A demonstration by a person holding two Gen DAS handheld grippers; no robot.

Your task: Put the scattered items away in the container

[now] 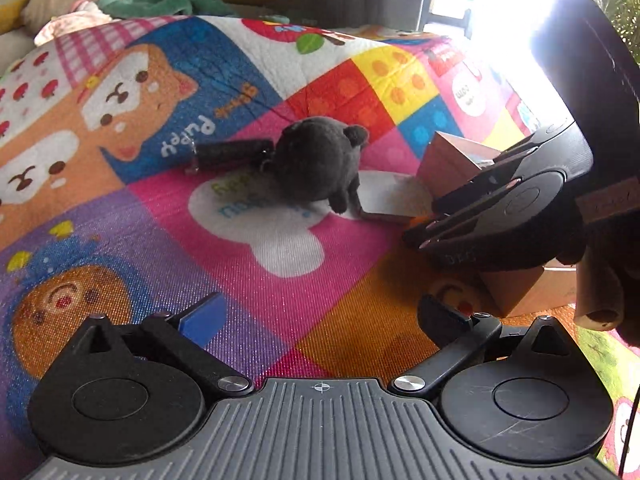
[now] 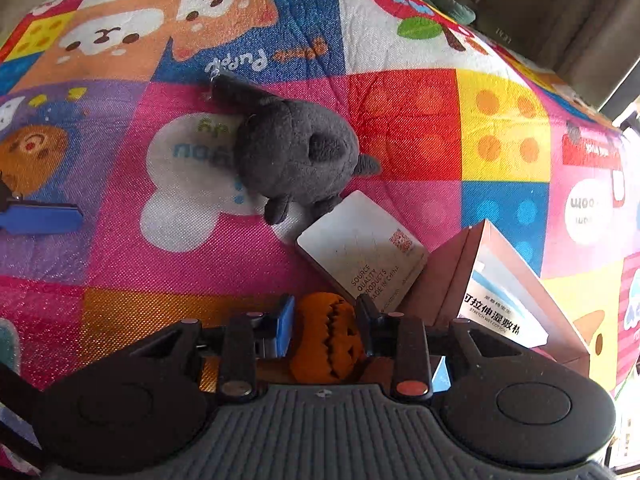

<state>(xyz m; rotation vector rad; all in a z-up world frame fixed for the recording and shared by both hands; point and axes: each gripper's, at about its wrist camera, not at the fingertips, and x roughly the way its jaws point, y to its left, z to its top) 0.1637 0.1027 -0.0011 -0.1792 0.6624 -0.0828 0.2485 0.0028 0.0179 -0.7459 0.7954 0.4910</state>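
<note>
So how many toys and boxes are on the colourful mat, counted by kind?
Soft toys: 1, the grey plush
Pumpkin toys: 1, the orange pumpkin
Black tubes: 1
White flat boxes: 1
Pink cardboard boxes: 1
Total: 5

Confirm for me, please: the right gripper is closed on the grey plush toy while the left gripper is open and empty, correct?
Not quite: the right gripper is closed on the orange pumpkin toy, as the right wrist view shows. The grey plush toy lies free on the mat. The left gripper is indeed open and empty.

grey plush toy (image 2: pixel 294 156) lies beside white card box (image 2: pixel 362 246); orange pumpkin (image 2: pixel 328 340) near pink container (image 2: pixel 452 276).
</note>
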